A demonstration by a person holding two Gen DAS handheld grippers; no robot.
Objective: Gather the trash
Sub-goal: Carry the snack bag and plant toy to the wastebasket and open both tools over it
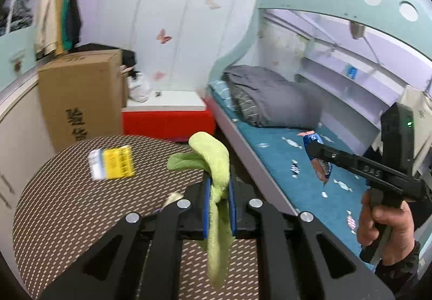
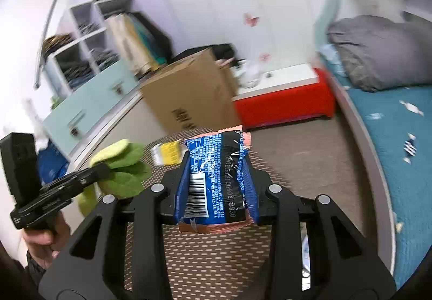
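- A round table (image 1: 67, 205) with a brown woven-pattern top sits near, below both grippers; on its far part lies a small yellow and white packet (image 1: 112, 163), blurred so its print cannot be read.
- Behind the table, at the left, a tall cardboard box (image 1: 81, 94) stands against a pale cabinet, with dark printed characters on its side, too smeared to read.
- Farther back a red bench with a white top (image 1: 167, 113) runs along the wall, and a white plastic bag (image 1: 139, 87) sits on it.
- To the right lies a bed with a teal sheet (image 1: 297, 165) patterned with candy shapes, a grey quilt (image 1: 270, 97) bunched at its far end.
- The left gripper (image 1: 219, 205) has its blue pads clamped together on a light green cloth (image 1: 216, 165), which flops over the top and hangs below the jaws, over the table's right edge.
- The right gripper (image 2: 216, 178), held by a hand (image 1: 386, 227), is clamped on a blue snack wrapper (image 2: 213, 178) with crimped pinkish ends, raised above the table's far side.
- The wrapper shows a white barcode and a sideways line of printed digits, not clearly legible.
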